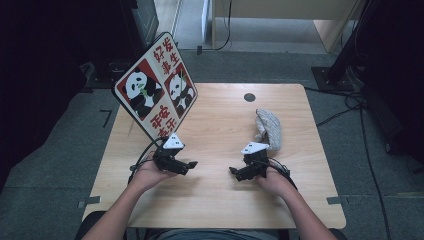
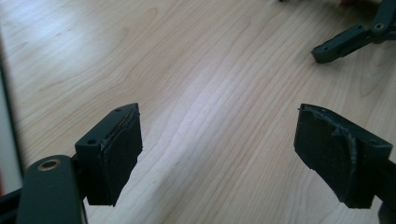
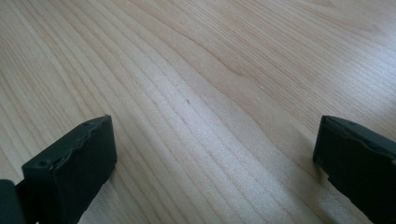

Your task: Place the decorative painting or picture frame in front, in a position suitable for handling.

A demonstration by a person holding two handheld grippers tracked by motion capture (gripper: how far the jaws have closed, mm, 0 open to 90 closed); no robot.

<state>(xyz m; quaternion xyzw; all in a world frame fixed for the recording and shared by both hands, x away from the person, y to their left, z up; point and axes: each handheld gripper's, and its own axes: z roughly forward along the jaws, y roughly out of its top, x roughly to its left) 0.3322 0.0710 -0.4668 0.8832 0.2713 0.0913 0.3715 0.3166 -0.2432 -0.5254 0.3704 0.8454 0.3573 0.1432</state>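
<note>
My left gripper [image 1: 190, 166] hovers over the near left of the wooden table [image 1: 220, 125], jaws wide apart with nothing between them. In the left gripper view its jaws [image 2: 217, 140] frame bare wood, and a finger of the other gripper [image 2: 348, 39] shows at the top right. My right gripper [image 1: 235, 173] rests at the near right, pointing left, also open and empty; its own view has the jaws [image 3: 215, 149] over bare wood. A flat red-and-white panda-print bag [image 1: 155, 87] stands tilted at the table's left back. A grey-white knitted cloth [image 1: 268, 127] lies just beyond the right gripper.
A dark round cable hole [image 1: 249, 97] sits near the table's far edge. Cables [image 1: 345, 107] run over the grey floor to the right. Dark furniture stands at the far left and far right. The two grippers face each other with a gap of bare wood between them.
</note>
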